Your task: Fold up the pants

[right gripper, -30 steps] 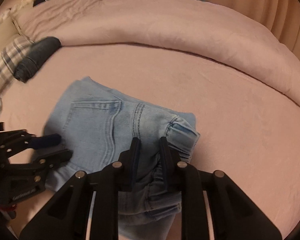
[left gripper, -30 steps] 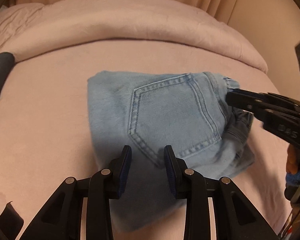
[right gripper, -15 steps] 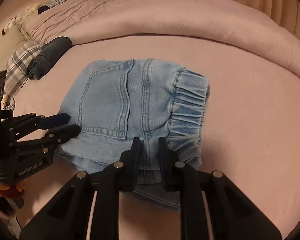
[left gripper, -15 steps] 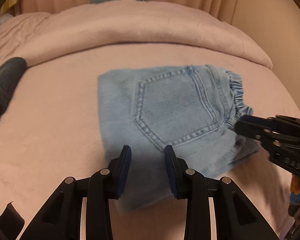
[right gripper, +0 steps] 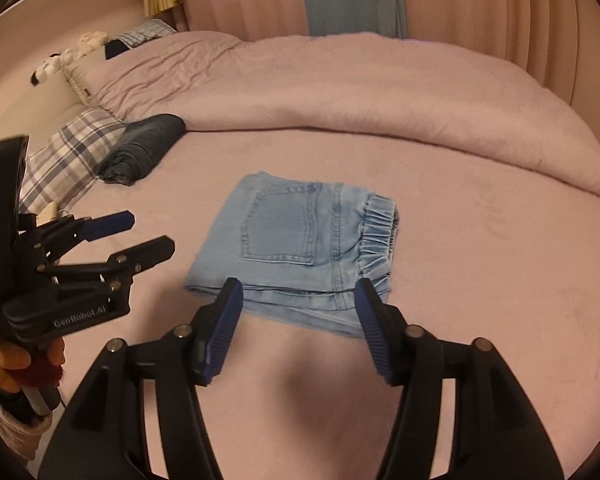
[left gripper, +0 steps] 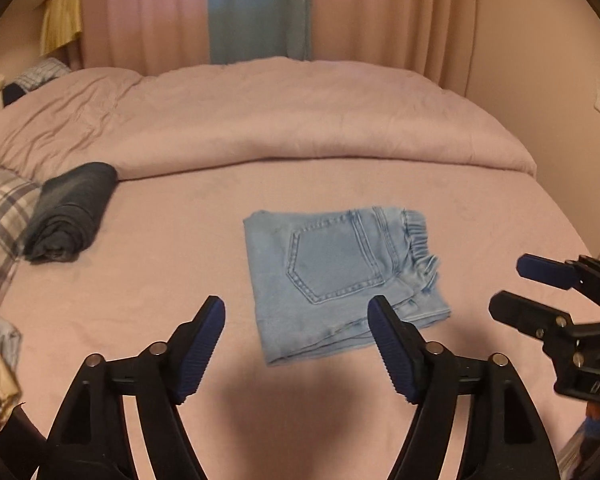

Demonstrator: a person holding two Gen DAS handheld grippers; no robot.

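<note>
Light blue jeans (left gripper: 342, 278) lie folded into a compact rectangle on the pink bed, back pocket up and elastic waistband to the right; they also show in the right wrist view (right gripper: 300, 246). My left gripper (left gripper: 296, 318) is open and empty, raised above the bed just in front of the jeans. My right gripper (right gripper: 298, 300) is open and empty, held above the jeans' near edge. Each gripper shows in the other's view: the right one at the right edge (left gripper: 512, 284), the left one at the left (right gripper: 148, 232).
A rolled dark garment (left gripper: 72, 216) lies at the left beside a plaid pillow (left gripper: 0, 212). A thick pink duvet (left gripper: 280, 120) is bunched across the back of the bed. Curtains hang behind. The bed sheet (right gripper: 480, 280) stretches to the right of the jeans.
Both grippers have opened, let go of the jeans and pulled back and up. The jeans now lie flat and folded on the bed.
</note>
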